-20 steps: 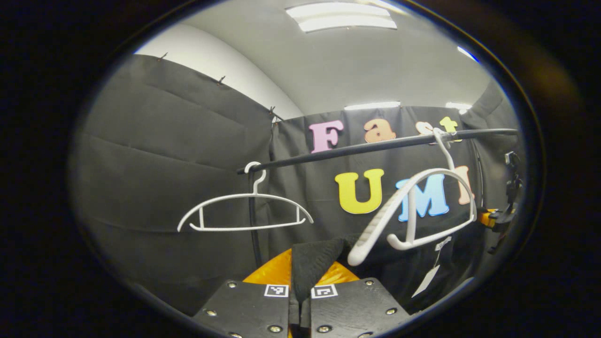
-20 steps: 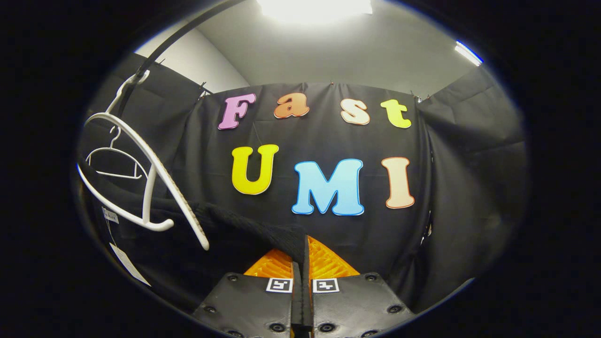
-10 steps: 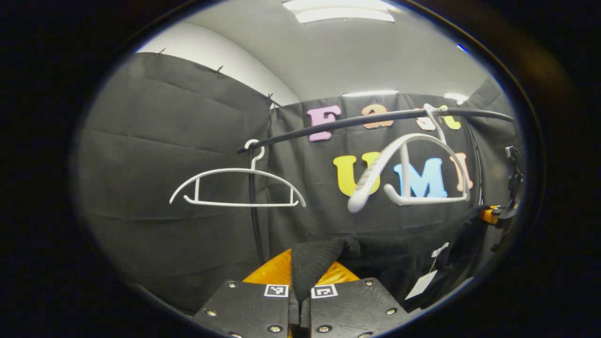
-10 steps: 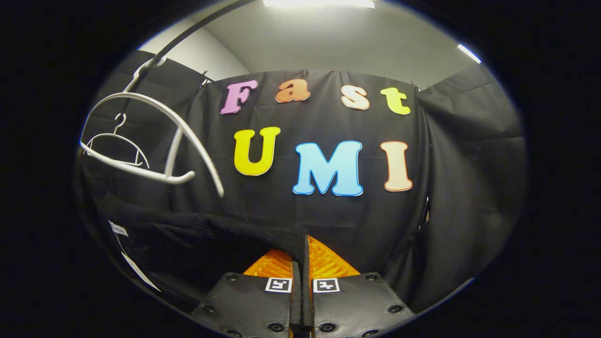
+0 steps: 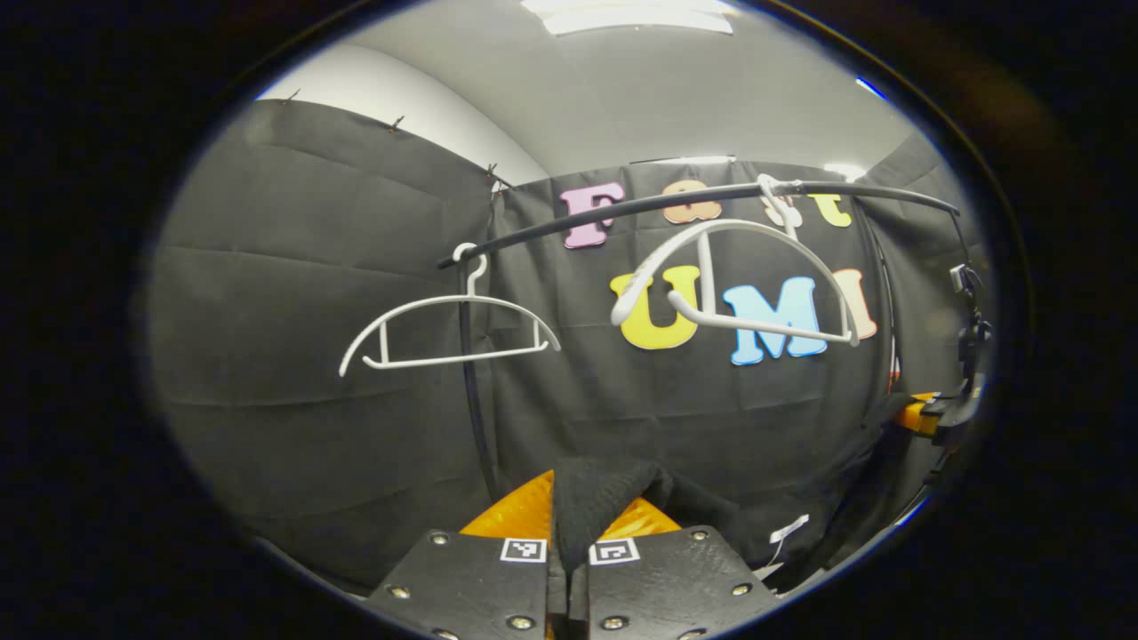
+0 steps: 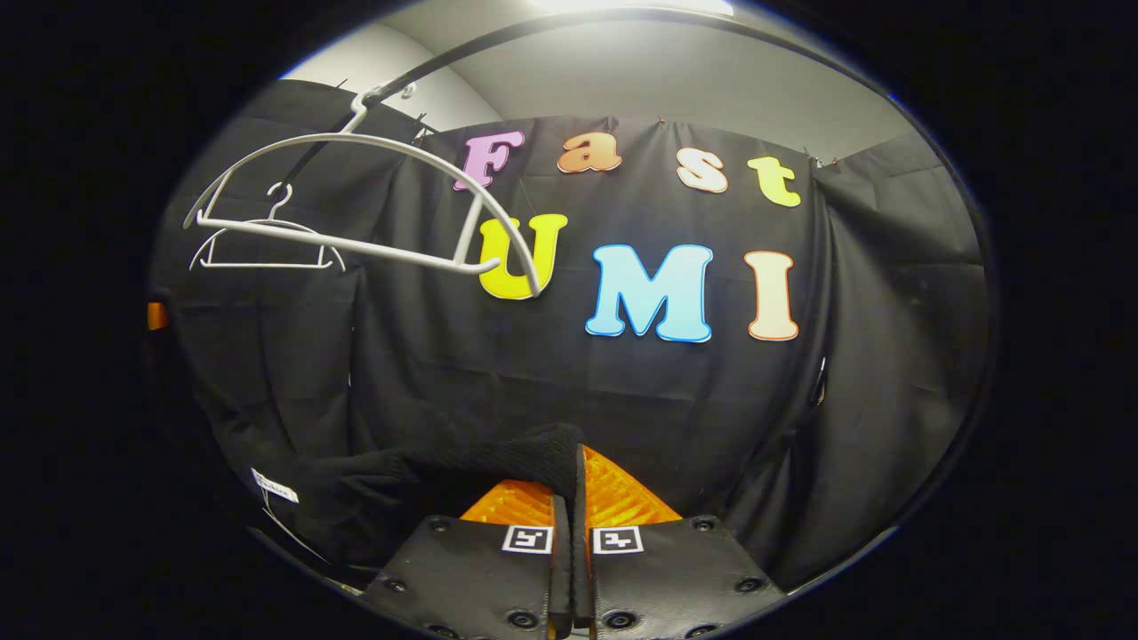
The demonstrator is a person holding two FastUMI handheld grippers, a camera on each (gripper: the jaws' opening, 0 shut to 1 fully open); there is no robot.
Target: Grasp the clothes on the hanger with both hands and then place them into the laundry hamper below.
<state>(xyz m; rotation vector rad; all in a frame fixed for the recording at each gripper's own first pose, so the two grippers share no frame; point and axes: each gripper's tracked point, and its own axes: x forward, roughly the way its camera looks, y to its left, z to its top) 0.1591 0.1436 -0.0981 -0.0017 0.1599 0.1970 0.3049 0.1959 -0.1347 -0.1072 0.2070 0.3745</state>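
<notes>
Two bare white plastic hangers, a thin one [image 5: 449,331] and a broader curved one [image 5: 733,280], were seen hung from a dark rail [image 5: 693,200]. Below the rail, a black knitted garment [image 5: 591,498] with a white tag [image 6: 274,486] was held stretched between both claws. The left claw [image 5: 569,524] and right claw [image 6: 573,498] were each clamped on its fabric.

The right gripper [image 6: 571,498] is clamped on a fold of the black garment [image 6: 427,471], which sags away below the near white hanger [image 6: 373,209]. Behind that hanger, a second hanger [image 6: 267,244] hangs from the same rail [image 6: 462,49].
</notes>
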